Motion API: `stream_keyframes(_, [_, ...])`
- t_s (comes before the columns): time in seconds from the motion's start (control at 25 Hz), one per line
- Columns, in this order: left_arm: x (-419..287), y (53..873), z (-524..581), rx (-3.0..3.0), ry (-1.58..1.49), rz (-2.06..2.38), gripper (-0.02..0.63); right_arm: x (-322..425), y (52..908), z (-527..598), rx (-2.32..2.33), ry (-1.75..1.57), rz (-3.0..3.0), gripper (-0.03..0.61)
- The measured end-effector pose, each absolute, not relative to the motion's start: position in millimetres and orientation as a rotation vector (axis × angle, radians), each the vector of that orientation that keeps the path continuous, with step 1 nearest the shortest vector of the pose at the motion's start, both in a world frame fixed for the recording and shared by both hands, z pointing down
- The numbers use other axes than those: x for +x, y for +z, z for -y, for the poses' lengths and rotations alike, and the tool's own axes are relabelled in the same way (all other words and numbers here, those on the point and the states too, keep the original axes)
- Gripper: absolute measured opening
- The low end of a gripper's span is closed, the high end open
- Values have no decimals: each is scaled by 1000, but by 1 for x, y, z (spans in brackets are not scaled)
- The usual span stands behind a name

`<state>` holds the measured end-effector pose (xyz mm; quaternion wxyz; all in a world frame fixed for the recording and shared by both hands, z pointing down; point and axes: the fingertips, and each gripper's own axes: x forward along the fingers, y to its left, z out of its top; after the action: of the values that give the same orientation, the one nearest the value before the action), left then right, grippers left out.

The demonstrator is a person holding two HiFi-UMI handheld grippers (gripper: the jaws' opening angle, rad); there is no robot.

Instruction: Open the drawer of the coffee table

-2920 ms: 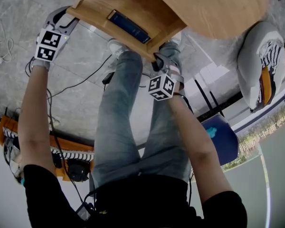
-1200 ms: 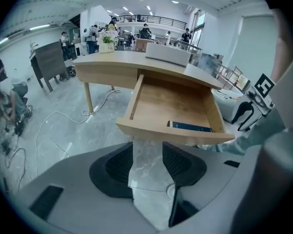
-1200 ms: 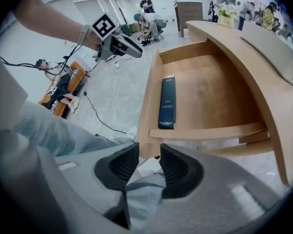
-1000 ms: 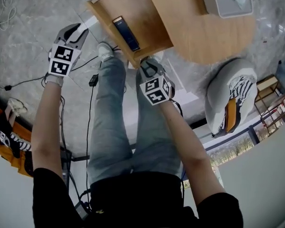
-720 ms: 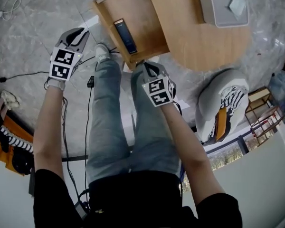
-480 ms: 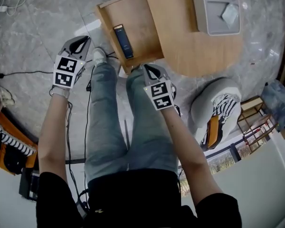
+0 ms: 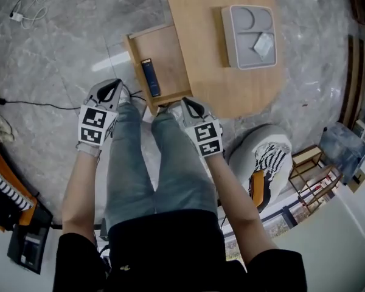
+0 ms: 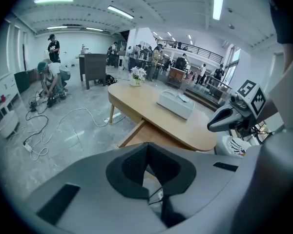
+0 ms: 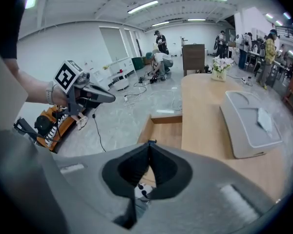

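A black cable [image 7: 30,104] trails over the marble floor [image 7: 61,41] at the far left. The left gripper [image 7: 114,89] hangs above the person's knee, its jaws just closed together with nothing between them. The person's legs [image 7: 158,163] stand just beside the drawer [image 7: 170,50]. It is pulled out from the left side of the coffee table [image 7: 198,35], with a slim dark box [image 7: 149,77] lying inside. The right gripper [image 7: 188,104], jaws pressed together and empty, hangs over the drawer's near corner. A grey tray [image 7: 237,50] rests on the tabletop, and a white padded seat [image 7: 261,157] stands further right.

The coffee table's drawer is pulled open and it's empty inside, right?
Not quite. The drawer is pulled open, but it is not empty: a slim dark thing lies inside it. The head view shows this.
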<state>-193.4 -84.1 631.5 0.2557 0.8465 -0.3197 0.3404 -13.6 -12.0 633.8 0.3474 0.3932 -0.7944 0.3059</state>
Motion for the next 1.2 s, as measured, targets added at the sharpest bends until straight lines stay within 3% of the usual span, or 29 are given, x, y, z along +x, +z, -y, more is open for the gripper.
stream_keyframes(1.2, [-172,326,91,2472,549,1034,12,-4,321,56,1385,515,2280,-2])
